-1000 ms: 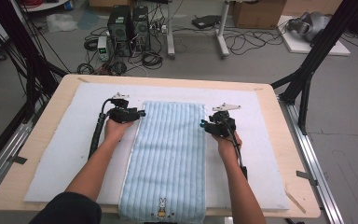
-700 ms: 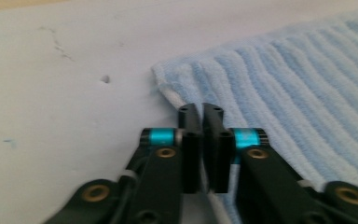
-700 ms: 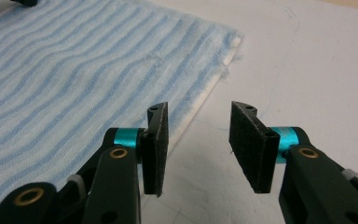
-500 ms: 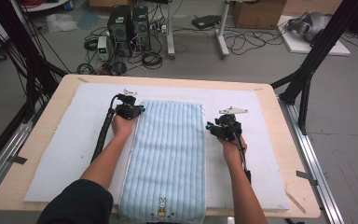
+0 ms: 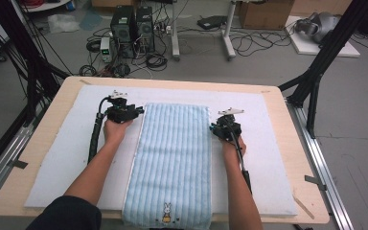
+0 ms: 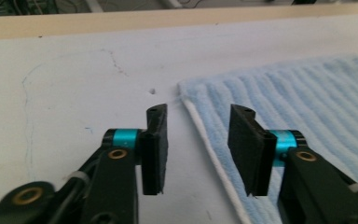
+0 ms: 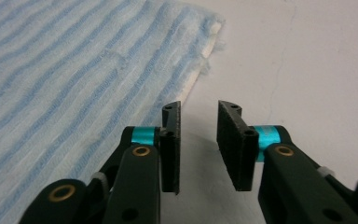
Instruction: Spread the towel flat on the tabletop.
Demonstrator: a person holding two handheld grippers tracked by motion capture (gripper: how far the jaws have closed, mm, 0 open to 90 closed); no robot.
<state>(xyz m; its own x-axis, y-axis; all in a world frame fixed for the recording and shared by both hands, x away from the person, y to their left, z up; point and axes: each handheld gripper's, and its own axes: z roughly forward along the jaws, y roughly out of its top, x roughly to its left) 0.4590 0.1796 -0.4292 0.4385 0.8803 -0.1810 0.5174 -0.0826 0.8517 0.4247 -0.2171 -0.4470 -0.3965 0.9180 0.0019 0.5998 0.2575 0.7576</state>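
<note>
Ribbed blue terry towel [image 5: 172, 158] lies flat; each hand-held gripper [image 6: 198, 140] [image 7: 198, 140] gapes, seemingly empty.

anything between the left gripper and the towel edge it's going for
Nothing visible. The left gripper stands open, straddling the blue towel at its white edge, with bare white mat under it.

You are working at a pale wooden table [image 5: 38, 158] topped with a white mat [image 5: 268, 143], standing on a grey floor [image 5: 359, 143]. Beyond its far edge sit two black computer towers [image 5: 133, 26] amid tangled cables [image 5: 263, 40], white desk legs [image 5: 229, 33] and a cardboard box [image 5: 263, 12]. Black frame struts [image 5: 321, 67] rise at both sides
</note>
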